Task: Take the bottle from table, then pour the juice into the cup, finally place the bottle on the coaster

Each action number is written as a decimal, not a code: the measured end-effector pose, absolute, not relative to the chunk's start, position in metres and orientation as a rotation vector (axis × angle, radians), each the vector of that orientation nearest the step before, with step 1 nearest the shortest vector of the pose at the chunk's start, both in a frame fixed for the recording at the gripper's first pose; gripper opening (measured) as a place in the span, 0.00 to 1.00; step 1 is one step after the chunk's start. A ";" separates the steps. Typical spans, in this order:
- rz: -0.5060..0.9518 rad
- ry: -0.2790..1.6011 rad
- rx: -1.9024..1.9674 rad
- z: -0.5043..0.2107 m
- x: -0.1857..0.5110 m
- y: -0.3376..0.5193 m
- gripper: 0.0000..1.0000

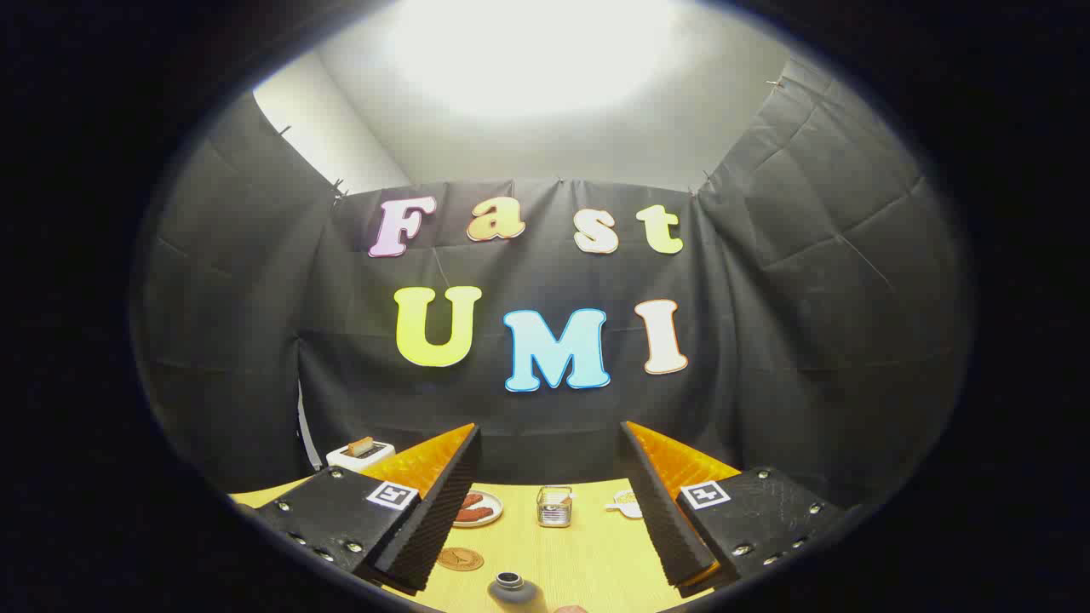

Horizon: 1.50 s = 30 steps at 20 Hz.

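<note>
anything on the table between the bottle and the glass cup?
No. Gripper view: bare tabletop from bottle to cup; coaster lies off to the side. Gripper open, holding nothing.

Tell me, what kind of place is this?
Likely a small staged booth set up like a breakfast table: black cloth walls surround a yellow table with a toaster, a plate of food and a cup. The open gripper holds nothing.

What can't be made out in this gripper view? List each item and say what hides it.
- Bottle: just its open neck and shoulder show between the open fingers of the hand-held gripper; the body is cut off below, so juice level is unknown.
- Plate: partly hidden behind the left finger.
- Small white dish: partly behind the right finger, contents too small to tell.
- Toaster: lower part hidden by the left finger.
- Cup: too small to judge contents.
</note>
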<state>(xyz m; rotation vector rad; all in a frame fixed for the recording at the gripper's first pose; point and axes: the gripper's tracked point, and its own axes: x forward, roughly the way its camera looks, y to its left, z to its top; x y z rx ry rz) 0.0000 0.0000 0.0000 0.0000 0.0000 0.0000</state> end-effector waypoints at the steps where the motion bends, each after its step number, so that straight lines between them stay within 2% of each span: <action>1: 0.005 0.004 0.003 -0.001 0.002 0.002 0.97; 18: 0.085 -0.036 -0.083 -0.008 0.001 0.028 0.97; 30: 0.133 0.055 -0.002 -0.088 -0.005 0.025 0.97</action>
